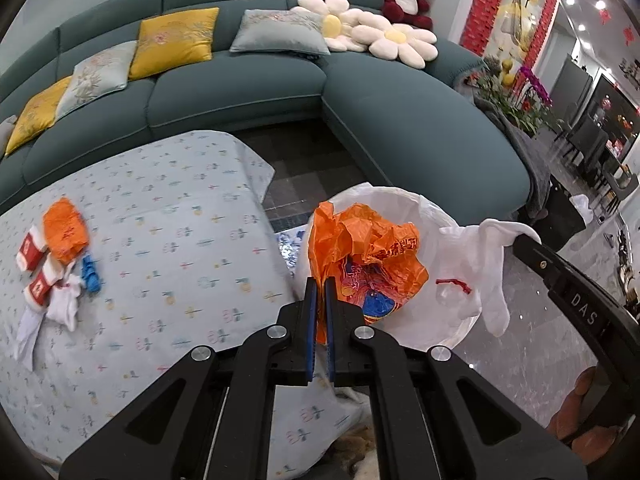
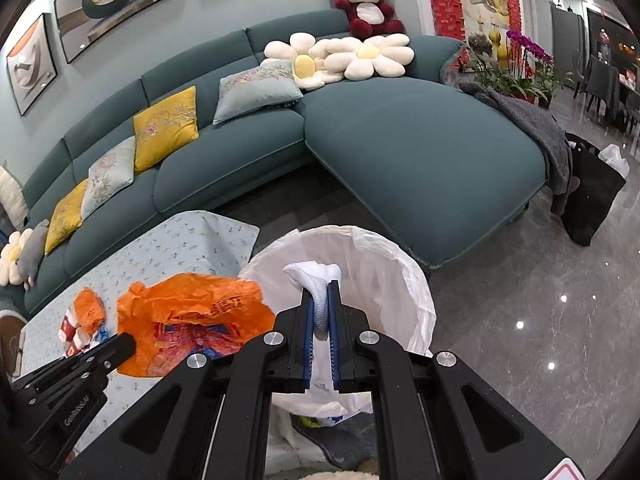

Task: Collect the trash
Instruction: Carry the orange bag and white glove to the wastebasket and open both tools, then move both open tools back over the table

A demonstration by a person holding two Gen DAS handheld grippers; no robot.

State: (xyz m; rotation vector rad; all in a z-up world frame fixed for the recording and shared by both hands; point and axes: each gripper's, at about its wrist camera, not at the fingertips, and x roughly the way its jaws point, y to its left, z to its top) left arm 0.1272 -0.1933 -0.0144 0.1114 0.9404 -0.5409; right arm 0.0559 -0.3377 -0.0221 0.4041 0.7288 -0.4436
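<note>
1. Left hand-held gripper [image 1: 320, 284]: jaws clamped on crumpled orange plastic bag [image 1: 368, 256]; bag sticks out fwd and right of the pads, over the near-left rim of the white-lined trash bin [image 1: 452, 216].
2. Right hand-held gripper [image 2: 320, 292]: jaws clamped on white cloth wad [image 2: 316, 274]; wad sits above the bin opening, just fwd of the tips.
3. Counter [image 1: 168, 216] w/ patterned cloth: left of left hand-held gripper. Remaining trash there, well apart: small orange bag [image 1: 64, 236], red/white packs [image 1: 30, 252], blue item [image 1: 90, 274], white tissue [image 1: 64, 304].
</note>
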